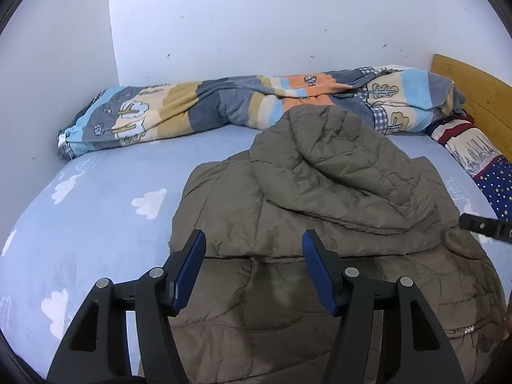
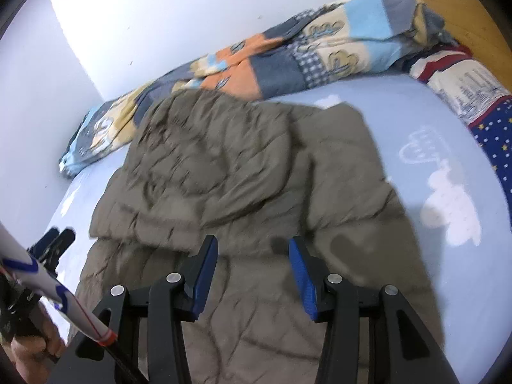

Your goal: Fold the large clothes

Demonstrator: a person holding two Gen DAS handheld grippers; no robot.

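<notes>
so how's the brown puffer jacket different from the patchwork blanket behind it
The brown puffer jacket is one plain olive-brown colour; the patchwork blanket mixes blue, grey, cream and orange patches with cartoon trees. The jacket lies spread fairly flat mid-bed with its hood folded onto the body; the blanket is bunched into a long roll against the wall. The jacket's shell is quilted and smooth, the blanket looks fleecy. Both rest on the cloud-print sheet.

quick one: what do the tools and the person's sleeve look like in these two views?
Both tools match: the left tool and right tool have matte black angular frames with triangular cut-outs, silver round pivot pins, and two flat fingers faced with blue pads. No cables are visible. In the right wrist view, the left arm wears a white sleeve with blue markings and a red cuff line.
</notes>
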